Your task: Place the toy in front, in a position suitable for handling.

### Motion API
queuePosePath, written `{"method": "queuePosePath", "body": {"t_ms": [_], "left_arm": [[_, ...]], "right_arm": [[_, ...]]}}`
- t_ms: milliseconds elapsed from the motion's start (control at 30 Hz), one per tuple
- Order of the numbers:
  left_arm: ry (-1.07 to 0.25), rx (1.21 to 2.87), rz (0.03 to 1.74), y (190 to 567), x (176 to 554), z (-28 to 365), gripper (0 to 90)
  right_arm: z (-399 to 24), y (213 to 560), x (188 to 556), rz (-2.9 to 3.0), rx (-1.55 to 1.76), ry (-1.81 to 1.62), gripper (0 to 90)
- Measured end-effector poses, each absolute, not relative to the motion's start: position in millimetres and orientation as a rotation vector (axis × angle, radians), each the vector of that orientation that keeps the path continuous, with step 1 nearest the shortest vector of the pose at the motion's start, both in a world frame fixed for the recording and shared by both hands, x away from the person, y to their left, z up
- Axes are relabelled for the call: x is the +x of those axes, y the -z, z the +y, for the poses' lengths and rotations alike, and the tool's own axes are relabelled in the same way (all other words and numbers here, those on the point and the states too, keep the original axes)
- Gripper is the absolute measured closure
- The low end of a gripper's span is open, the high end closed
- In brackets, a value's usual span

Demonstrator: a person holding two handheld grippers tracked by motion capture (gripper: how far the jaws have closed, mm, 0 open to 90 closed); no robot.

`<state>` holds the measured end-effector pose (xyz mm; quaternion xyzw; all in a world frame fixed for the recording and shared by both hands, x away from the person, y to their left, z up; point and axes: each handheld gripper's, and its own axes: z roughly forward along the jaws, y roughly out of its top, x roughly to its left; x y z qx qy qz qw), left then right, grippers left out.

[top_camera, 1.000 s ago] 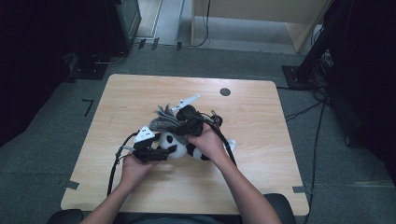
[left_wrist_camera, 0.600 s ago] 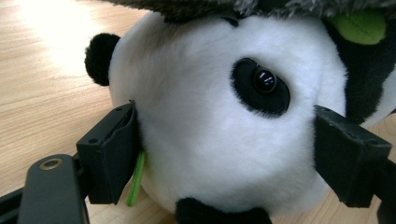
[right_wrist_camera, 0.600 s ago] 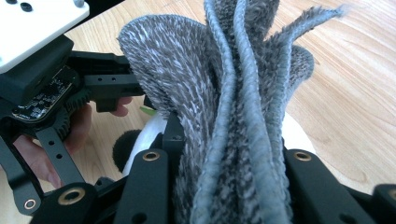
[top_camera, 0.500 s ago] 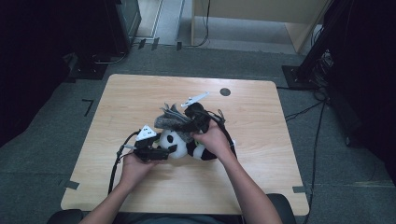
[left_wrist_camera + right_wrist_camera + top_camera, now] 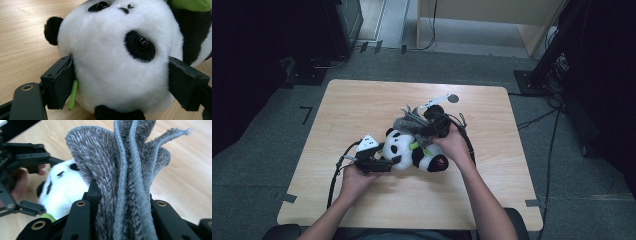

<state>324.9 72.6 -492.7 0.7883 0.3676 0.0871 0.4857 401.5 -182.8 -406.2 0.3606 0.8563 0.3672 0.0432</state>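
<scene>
A person's left gripper [image 5: 120, 82] is clamping its jaws around the head of a plush panda [image 5: 412, 150] lying mid-surface, while the right gripper [image 5: 120, 220] is pinching a bunched grey fleece cloth [image 5: 125, 170] above it; next, likely draping the cloth carefully over the toy.

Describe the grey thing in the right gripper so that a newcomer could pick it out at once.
On the wooden table, look just beyond the panda lying mid-table. The grey cloth stands bunched in folds, pinched by the right gripper. Unlike the smooth black-and-white panda, it is a shaggy, plain grey, floppy piece.
</scene>
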Motion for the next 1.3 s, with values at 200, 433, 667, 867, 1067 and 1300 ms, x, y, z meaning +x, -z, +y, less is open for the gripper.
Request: {"method": "queuePosePath", "body": {"t_ms": [200, 433, 667, 867, 1067, 1300], "left_arm": [[-0.211, 1.917, 0.889, 493.0, 325.1, 73.3, 15.8], [-0.222, 1.913, 0.886, 491.7, 324.2, 72.3, 15.8], [-0.271, 1.905, 0.865, 489.7, 320.0, 70.3, 16.3], [-0.258, 1.89, 0.882, 492.0, 321.9, 70.6, 16.4], [-0.207, 1.919, 0.929, 490.1, 326.3, 69.2, 17.2], [-0.218, 1.927, 0.914, 490.6, 327.1, 68.4, 17.2]], "right_arm": [[-196.6, 388.1, 399.8, 2.545, 1.133, -1.13, 67.0], [-180.7, 370.7, 386.2, 2.527, 1.048, -1.236, 67.4], [-130.2, 386.0, 374.0, 2.682, 0.952, -1.179, 67.1], [-115.8, 403.2, 371.6, 2.695, 0.922, -1.111, 67.1], [-125.3, 405.7, 378.7, 2.695, 0.946, -1.122, 66.8], [-142.8, 406.0, 388.5, 2.682, 1.029, -1.16, 66.4]]}}
